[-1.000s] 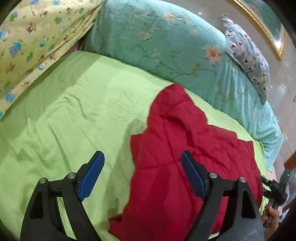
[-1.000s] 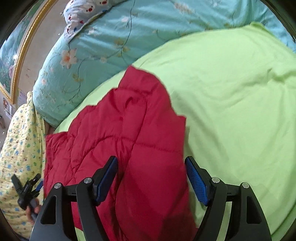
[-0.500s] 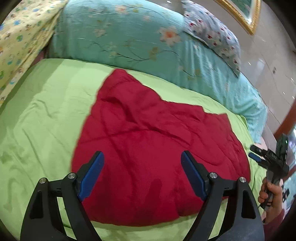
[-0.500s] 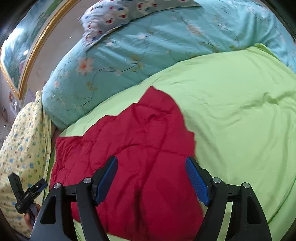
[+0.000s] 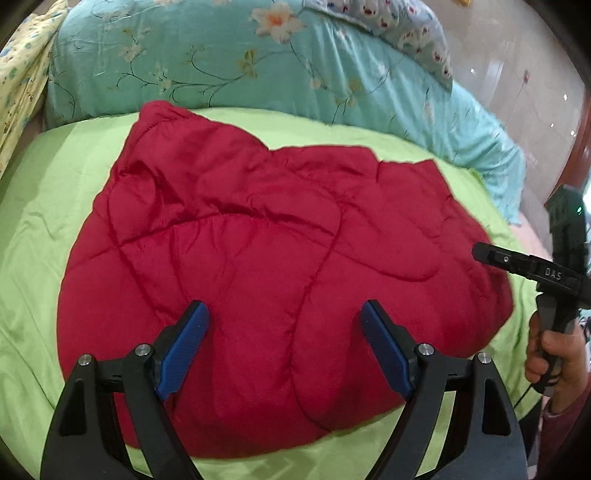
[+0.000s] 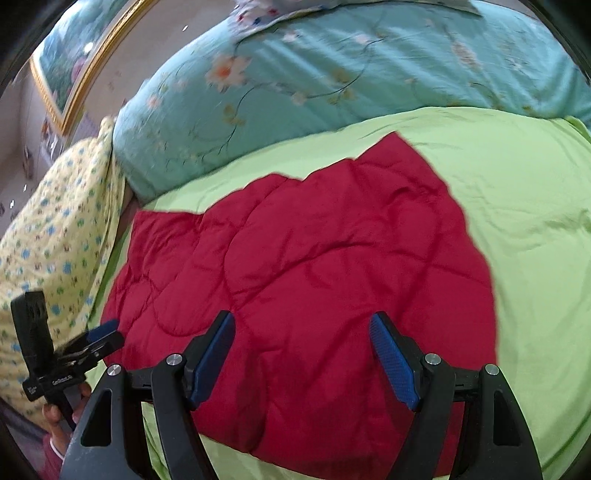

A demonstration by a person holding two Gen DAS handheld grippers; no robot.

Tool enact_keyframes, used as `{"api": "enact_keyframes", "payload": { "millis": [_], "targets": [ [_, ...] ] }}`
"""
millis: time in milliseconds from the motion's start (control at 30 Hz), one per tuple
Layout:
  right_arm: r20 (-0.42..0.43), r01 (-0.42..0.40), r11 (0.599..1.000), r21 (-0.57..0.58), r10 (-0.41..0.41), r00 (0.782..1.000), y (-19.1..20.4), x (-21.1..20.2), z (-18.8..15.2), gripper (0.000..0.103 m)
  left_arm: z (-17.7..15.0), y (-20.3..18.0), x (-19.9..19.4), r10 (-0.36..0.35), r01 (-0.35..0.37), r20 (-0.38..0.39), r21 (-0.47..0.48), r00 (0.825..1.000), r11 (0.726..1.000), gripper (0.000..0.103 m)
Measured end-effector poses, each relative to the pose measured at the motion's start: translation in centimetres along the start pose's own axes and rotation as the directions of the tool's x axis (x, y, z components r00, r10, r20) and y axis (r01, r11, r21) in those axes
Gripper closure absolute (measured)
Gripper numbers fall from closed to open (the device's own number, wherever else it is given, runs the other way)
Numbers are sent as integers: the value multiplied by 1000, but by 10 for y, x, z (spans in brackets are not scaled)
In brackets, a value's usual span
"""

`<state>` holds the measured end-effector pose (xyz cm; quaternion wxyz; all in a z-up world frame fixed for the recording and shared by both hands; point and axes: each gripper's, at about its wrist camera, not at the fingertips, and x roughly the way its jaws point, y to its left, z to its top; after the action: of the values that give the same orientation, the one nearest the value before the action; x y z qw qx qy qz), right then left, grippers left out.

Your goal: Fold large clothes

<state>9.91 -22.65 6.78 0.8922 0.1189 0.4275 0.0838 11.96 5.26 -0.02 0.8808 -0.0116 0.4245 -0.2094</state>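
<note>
I have the red quilted jacket (image 5: 266,258) lying flat on the lime-green bedspread (image 5: 48,206), and everything else I place against it: beyond its far edge sits the turquoise floral duvet (image 5: 207,62) with a small flowered pillow (image 5: 402,29) on top, and off one side of it a yellow printed blanket (image 6: 55,229) slopes up. I judge the jacket is spread like this so its edges can be found and picked up for a fold — it looks bunched into a rough, already doubled shape with one corner poking toward the duvet. My left gripper (image 5: 284,347) hangs over the jacket's near half, jaws spread wide with nothing between them, blue pads (image 5: 183,349) clear of the cloth as far as I can tell. My right gripper (image 6: 303,354) does the same from the other side, wide open and empty, over the jacket's near edge. Each one also shows at the border of the other's view, off the jacket's side, gripped in my hand (image 5: 550,354). What I can't sort out — where the sleeves, collar or zip are, since the padding hides them under folds and stitching lines. The jacket's nearest hem is partly covered by my own gripper frames, and the right view is blurred, so fine creases there are lost.
</note>
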Motion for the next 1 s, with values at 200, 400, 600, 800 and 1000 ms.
{"api": "enact_keyframes", "payload": {
  "millis": [200,400,600,800,1000],
  "targets": [
    [-70,97,991,-92,-103,992,12,35,8,25,15,8,22,13,-13,-28,-14,1000,1000,18],
    [-115,186,974,-131,-202,973,9,62,31,25,44,10,48,75,-76,-88,-11,993,997,18],
    [-136,219,970,-104,-232,963,-7,84,52,25,63,21,69,113,-119,-112,-50,987,992,18],
    [-123,237,971,-30,-239,963,-29,93,63,25,77,55,78,174,-191,-114,-163,978,968,18],
    [-71,228,972,52,-224,972,-45,91,58,25,87,91,97,176,-207,-128,-307,976,929,18]
  ]
}}
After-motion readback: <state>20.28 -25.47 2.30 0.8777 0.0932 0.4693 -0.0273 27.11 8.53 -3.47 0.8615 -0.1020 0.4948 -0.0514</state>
